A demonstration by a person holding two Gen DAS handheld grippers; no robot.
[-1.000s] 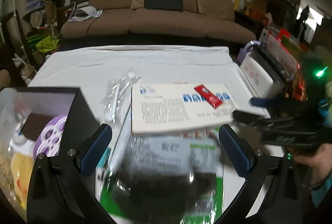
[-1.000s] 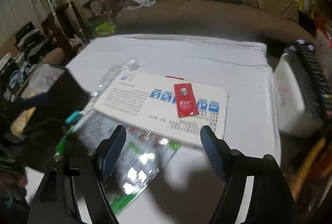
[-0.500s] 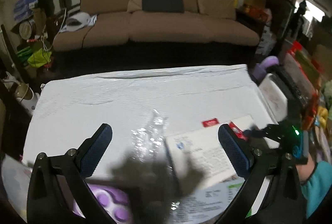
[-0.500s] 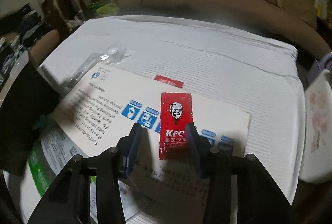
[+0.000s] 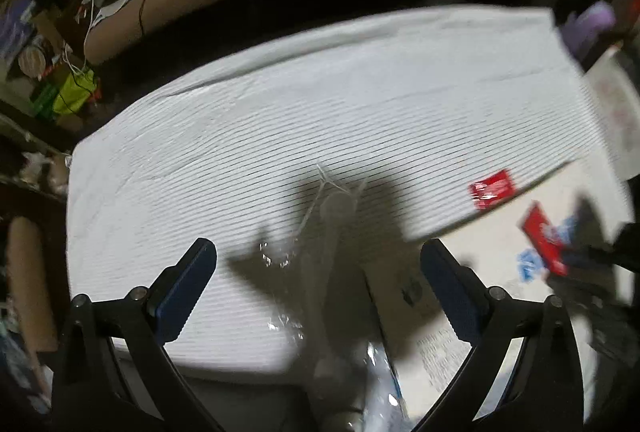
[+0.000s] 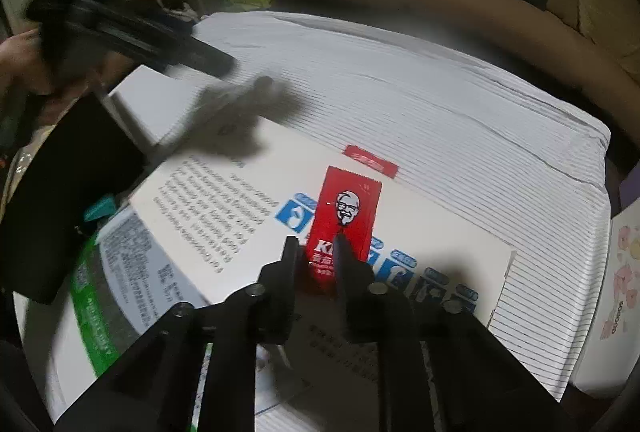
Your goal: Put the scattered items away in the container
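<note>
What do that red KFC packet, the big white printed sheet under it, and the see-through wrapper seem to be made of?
The red KFC packet looks like thin glossy foil or plastic film, with a serrated top edge. The white printed sheet looks like matte card or stiff paper: flat, with a crisp raised edge. The clear wrapper looks like crinkly transparent plastic, with bright glints; it seems to hold white plastic cutlery, though blur leaves that unsure.

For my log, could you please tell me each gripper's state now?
Left gripper: open, holding nothing.
Right gripper: nearly closed around the red ketchup sachet.
</note>
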